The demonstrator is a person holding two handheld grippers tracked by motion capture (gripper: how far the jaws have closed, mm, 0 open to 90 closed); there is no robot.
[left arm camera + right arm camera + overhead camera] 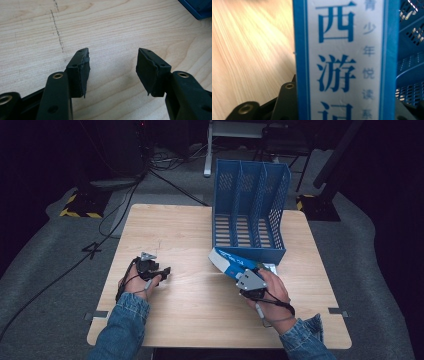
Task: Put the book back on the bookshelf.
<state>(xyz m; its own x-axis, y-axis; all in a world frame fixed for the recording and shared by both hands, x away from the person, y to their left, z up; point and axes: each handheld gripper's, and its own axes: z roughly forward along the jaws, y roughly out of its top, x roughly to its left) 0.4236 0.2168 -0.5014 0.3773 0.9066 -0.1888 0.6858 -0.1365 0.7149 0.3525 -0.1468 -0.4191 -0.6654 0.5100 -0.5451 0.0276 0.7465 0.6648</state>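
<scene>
My left gripper hovers with jaws spread over the bare wooden surface; a blue corner sits top right.

The high view looks forward and down from above my side of the wooden table, far enough back to take in the whole top, the blue file rack at its far edge and the grey floor around it. My left gripper carries the left gripper view, which looks along my 2 jaws, very close to the bare wood, with a blue corner at its top right. The right gripper view rides my right gripper, pressed near the blue book I carry, with the rack's mesh at its right. All 3 views share the tabletop.
</scene>
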